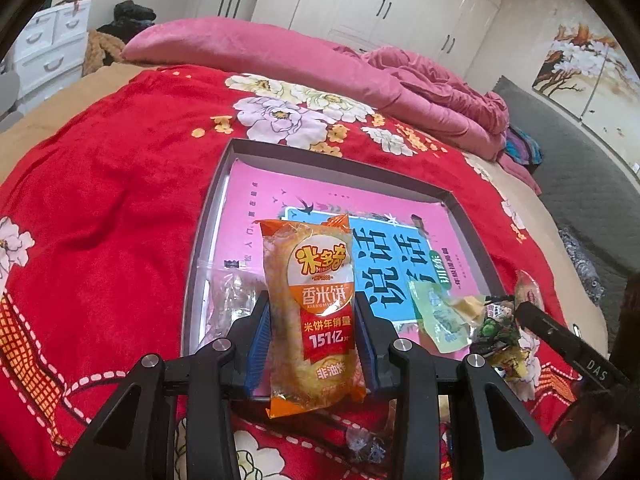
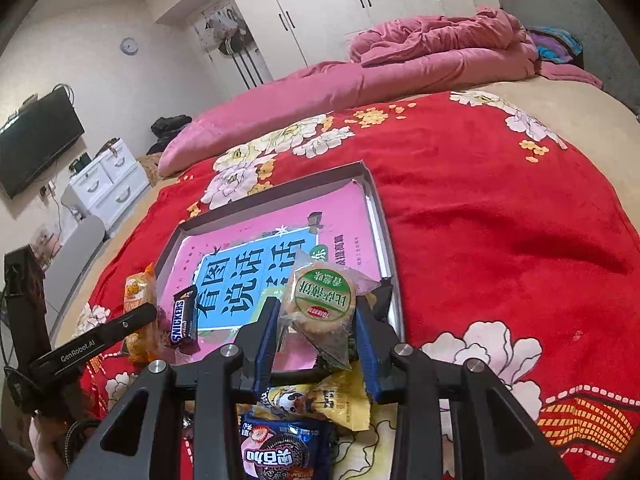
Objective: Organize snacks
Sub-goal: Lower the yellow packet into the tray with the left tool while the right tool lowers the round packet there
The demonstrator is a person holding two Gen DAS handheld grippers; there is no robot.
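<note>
Now, left hand-held gripper (image 1: pixel 312 344) clamped on rice cracker packet (image 1: pixel 312 312), right hand-held gripper (image 2: pixel 318 332) grasping biscuit packet (image 2: pixel 324 304), above tray (image 1: pixel 208 216).

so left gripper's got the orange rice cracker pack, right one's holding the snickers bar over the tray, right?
Not quite. The right gripper is shut on the green-label biscuit pack, as the right wrist view shows; the Snickers bar sits apart at the tray's near left corner. The left gripper does hold the orange rice cracker pack.
</note>
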